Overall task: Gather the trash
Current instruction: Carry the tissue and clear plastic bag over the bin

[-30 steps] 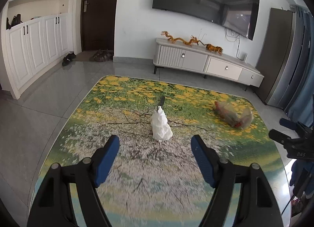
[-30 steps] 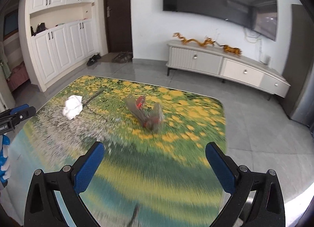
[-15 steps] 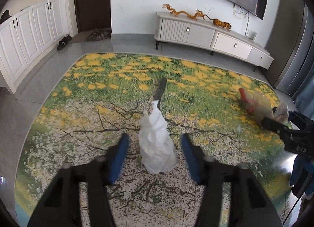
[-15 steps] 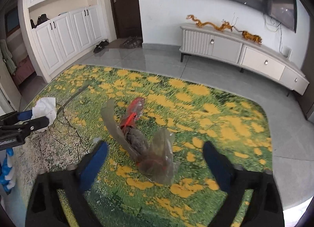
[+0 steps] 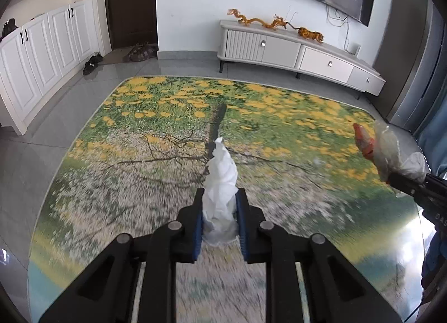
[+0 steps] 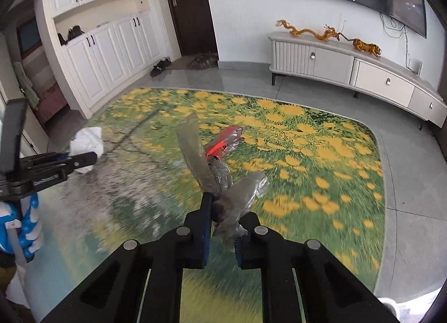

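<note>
Low in the centre of the left wrist view, the left gripper (image 5: pixel 218 215) has just been closing and now has the crumpled white tissue (image 5: pixel 220 183) pinched between its blue pads, the paper's twisted peak poking up above the fingertips. The tissue's base sits on the flower-print rug (image 5: pixel 139 155), so it looks grasped but not yet lifted. Over in the right wrist view, bottom centre, the right gripper (image 6: pixel 223 216) has been snapping closed too, and it is clenched on the clear plastic wrapper (image 6: pixel 215 172) with its red printed end; a flap sticks up toward the upper middle of the frame and another loose lobe spills out to the right of the fingers. The same bundle shows at the right edge of the left view, raised off the rug.

Both pieces are caught, so the step in hand, as I read it, is securing and lifting. To do it well: keep both squeezes firm, since tissue compresses and film is slippery. Lift straight up before swinging anywhere, so the tissue's base does not drag and tear. Watch that loose wrapper lobe; only part of the film sits between the pads, and a fast move could shake it free. No bin is visible in either view.
</note>
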The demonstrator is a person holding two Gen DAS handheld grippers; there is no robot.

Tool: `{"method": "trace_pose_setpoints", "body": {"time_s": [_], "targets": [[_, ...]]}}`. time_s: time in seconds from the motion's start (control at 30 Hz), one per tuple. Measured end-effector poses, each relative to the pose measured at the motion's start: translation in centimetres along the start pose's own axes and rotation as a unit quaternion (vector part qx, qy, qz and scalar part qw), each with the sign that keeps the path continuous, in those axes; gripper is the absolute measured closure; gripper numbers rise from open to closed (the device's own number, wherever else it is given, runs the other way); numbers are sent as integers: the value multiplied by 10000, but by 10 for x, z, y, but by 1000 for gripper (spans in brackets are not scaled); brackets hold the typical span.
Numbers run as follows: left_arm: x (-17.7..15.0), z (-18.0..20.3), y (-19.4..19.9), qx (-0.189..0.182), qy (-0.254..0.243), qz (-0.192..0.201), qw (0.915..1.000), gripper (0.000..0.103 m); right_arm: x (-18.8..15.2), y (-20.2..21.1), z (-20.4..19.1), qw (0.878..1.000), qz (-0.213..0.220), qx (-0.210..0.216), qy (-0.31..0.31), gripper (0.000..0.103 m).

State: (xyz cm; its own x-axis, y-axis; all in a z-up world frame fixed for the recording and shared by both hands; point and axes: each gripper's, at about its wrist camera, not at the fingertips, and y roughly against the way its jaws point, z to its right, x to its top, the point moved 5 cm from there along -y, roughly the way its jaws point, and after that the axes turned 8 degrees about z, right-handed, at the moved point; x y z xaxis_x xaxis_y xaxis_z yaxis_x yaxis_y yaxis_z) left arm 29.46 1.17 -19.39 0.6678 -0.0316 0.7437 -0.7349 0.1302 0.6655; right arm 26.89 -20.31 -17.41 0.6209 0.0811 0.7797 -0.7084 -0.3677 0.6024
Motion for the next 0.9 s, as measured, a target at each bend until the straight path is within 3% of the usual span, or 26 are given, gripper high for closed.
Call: {"method": "trace_pose_setpoints", "body": {"time_s": [0.37,0.67,0.9], "targets": [[0,54,98,29,-656,722,9952,84,-17,126,-18,9973,730,-112,24,90],[0,131,165,-68,-1460,1412,9791,84,-47,213,7,9907,1202,-606,-210,90],[-9,200,182,-333,-2088,1624,9638,84,-80,253,47,9839,1315,-1049,-598,90]]}}
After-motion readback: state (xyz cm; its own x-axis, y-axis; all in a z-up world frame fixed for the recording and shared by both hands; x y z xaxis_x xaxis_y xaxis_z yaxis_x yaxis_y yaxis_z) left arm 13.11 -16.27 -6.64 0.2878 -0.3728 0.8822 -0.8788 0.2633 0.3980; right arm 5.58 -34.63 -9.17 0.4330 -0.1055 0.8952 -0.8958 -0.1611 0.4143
